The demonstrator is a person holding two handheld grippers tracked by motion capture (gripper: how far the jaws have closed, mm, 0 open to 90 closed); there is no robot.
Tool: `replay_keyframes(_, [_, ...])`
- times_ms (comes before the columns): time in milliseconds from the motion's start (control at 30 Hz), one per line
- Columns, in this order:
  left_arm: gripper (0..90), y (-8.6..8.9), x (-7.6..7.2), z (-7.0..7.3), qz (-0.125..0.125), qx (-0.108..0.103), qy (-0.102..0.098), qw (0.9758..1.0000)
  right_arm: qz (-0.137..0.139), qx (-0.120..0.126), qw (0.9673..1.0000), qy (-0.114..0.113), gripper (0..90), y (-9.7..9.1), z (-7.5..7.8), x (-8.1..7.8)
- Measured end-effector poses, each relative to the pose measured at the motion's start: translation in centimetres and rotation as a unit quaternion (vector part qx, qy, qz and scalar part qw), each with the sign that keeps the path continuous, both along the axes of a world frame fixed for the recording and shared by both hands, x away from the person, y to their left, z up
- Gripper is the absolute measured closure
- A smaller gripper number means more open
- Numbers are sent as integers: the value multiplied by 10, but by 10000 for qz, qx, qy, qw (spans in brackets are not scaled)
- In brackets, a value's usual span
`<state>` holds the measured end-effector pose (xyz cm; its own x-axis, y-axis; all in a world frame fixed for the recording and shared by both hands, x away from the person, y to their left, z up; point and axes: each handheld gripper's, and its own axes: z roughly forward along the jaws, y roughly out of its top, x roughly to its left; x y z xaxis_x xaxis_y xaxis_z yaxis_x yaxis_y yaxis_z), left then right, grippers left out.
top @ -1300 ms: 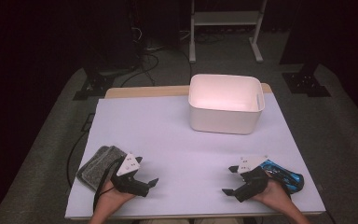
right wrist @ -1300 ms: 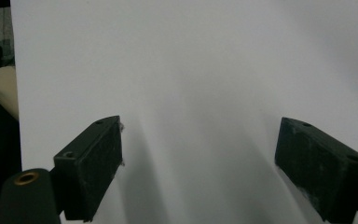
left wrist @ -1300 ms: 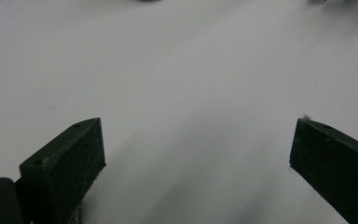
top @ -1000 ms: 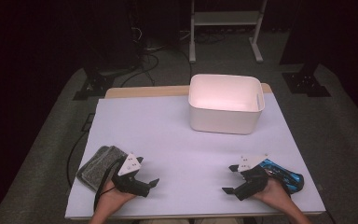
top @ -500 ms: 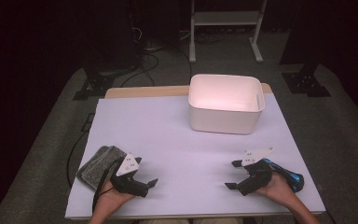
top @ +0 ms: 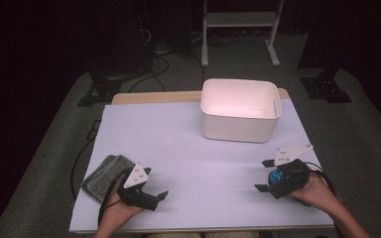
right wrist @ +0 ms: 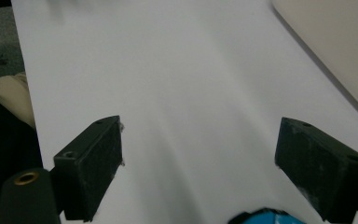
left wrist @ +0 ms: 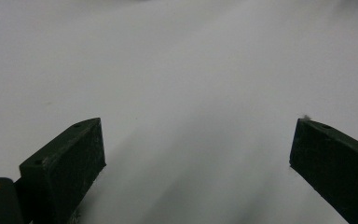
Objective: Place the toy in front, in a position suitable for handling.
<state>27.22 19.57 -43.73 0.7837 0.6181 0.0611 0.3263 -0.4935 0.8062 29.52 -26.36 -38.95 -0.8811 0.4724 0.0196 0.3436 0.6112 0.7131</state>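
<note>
So the blue thing [top: 276,176] sits right under the right tongs [top: 263,175], near the front right corner of the surface [top: 188,148]. In the high view it's mostly hidden by the tool and the hand, just a roundish blue bit peeking out between the black parts. In the right gripper view its blue top [right wrist: 265,216] pokes in at the very bottom edge, low between the two jaws, and I can't tell whether either jaw is actually touching it. Those jaws are spread wide apart, nothing pinched between them, pointing across the bare white sheet.

The right hand [top: 310,191] comes in from the bottom right with a cable trailing behind it.

Over on the other side, the left tongs [top: 159,188] rest low near the front left of the surface, also spread wide with only plain white between the jaws in the left gripper view. The left hand [top: 116,213] grips them from below.

Just beside the left tongs, at the left edge, lies a folded grey cloth [top: 104,176], apart from the jaws.

Further back, right of centre, stands a white bin [top: 240,111], well apart from both tools. Its pale wall [right wrist: 335,56] shows in the top right corner of the right gripper view.
</note>
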Motion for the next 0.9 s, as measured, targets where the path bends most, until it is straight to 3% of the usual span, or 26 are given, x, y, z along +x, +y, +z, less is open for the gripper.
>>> replay_keyframes(367, [24,-3,0,-1,-29,-7,12,10000,-370,-54,9993,84,135,-39,5,1])
replay_keyframes(733, [25,-4,0,-2,-45,35,41,10000,-797,-359,9957,290,134,-74,-14,-1])
replay_keyframes(900, [24,-4,0,-2,-51,47,44,10000,-863,-513,9944,331,130,-80,-22,-1])
